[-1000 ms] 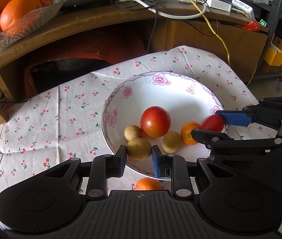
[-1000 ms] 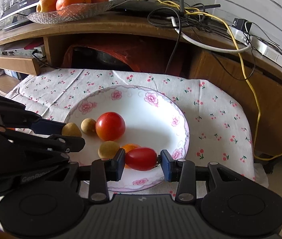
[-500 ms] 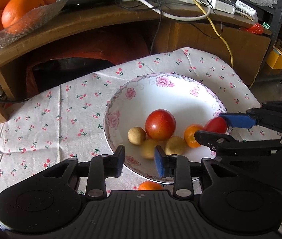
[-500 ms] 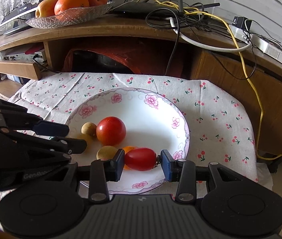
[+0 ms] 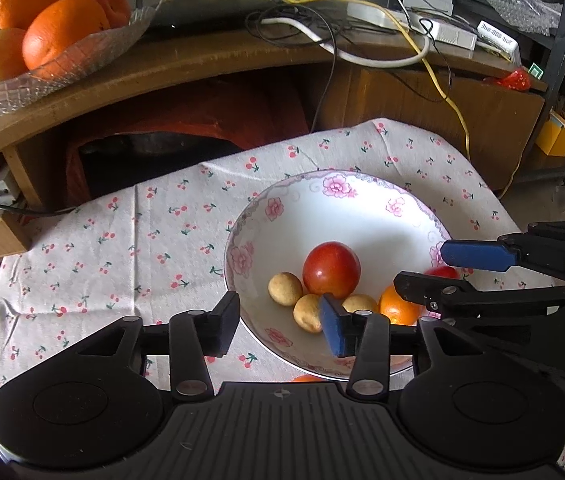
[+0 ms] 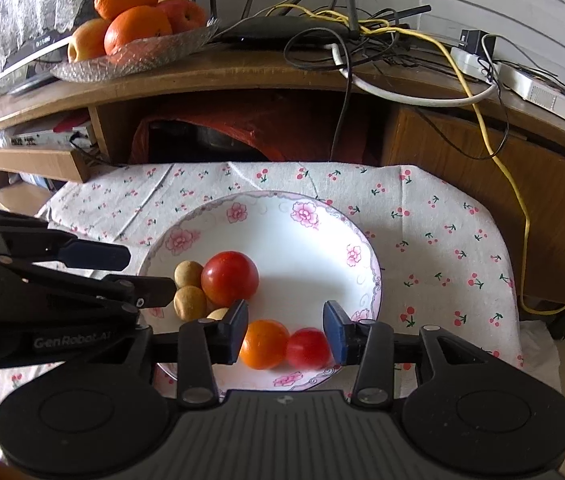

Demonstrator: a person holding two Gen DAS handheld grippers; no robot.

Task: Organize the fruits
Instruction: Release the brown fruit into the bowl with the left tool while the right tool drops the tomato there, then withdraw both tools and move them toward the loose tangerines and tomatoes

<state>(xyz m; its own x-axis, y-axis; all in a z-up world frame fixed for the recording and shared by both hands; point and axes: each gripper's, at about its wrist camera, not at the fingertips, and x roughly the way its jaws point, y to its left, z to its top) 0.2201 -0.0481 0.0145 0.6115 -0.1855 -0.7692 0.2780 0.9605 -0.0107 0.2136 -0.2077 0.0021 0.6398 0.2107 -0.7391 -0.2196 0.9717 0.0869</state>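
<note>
Fruit lies grouped in the near half of the floral plate [image 6: 366, 248]: large tomato [image 6: 229, 283], three small tan fruits [image 6: 190, 302], orange [image 6: 264, 344], small red tomato [image 6: 308, 347]. Left gripper [image 5: 280, 322] and right gripper [image 6: 285, 327] both stand wide open, empty, above the near rim. Far half of the plate is bare.

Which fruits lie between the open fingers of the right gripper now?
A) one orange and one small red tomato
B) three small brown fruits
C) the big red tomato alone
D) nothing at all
A: in the right wrist view the right gripper is open, with the orange and the small red tomato side by side in the plate between its fingers.
</note>
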